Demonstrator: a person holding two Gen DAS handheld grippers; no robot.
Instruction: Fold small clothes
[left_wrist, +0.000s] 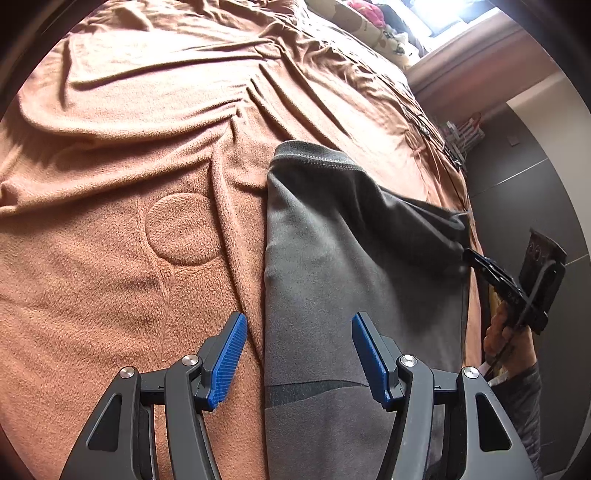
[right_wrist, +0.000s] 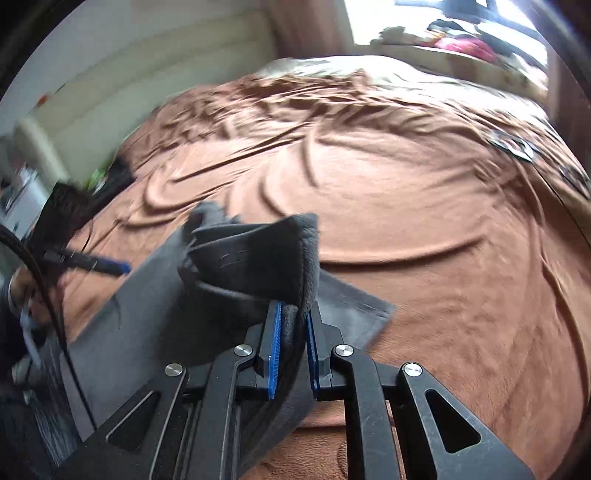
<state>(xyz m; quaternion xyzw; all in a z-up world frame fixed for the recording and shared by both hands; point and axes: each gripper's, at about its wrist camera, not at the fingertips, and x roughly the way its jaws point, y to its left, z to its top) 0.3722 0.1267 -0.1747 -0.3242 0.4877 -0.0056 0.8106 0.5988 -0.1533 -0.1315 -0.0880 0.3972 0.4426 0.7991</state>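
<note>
A dark grey garment (left_wrist: 354, 266) lies on a brown blanket (left_wrist: 129, 155), stretching away from the left wrist camera with a stitched hem at its far end. My left gripper (left_wrist: 297, 325) hangs open just above the garment's left edge, blue pads apart, nothing between them. At the garment's right edge my right gripper (left_wrist: 467, 254) pinches the cloth. In the right wrist view the right gripper (right_wrist: 295, 314) is shut on a lifted fold of the grey garment (right_wrist: 255, 254), which bunches up over its blue pads. The left gripper (right_wrist: 123, 268) shows at the left, blurred.
The blanket (right_wrist: 424, 206) covers a wide bed with many wrinkles. A pale headboard (right_wrist: 155, 74) stands beyond it, and a bright window ledge (left_wrist: 373, 18) holds colourful clutter. Dark floor tiles (left_wrist: 524, 177) lie beyond the bed's right side. A person's hand (left_wrist: 498, 332) holds the right tool.
</note>
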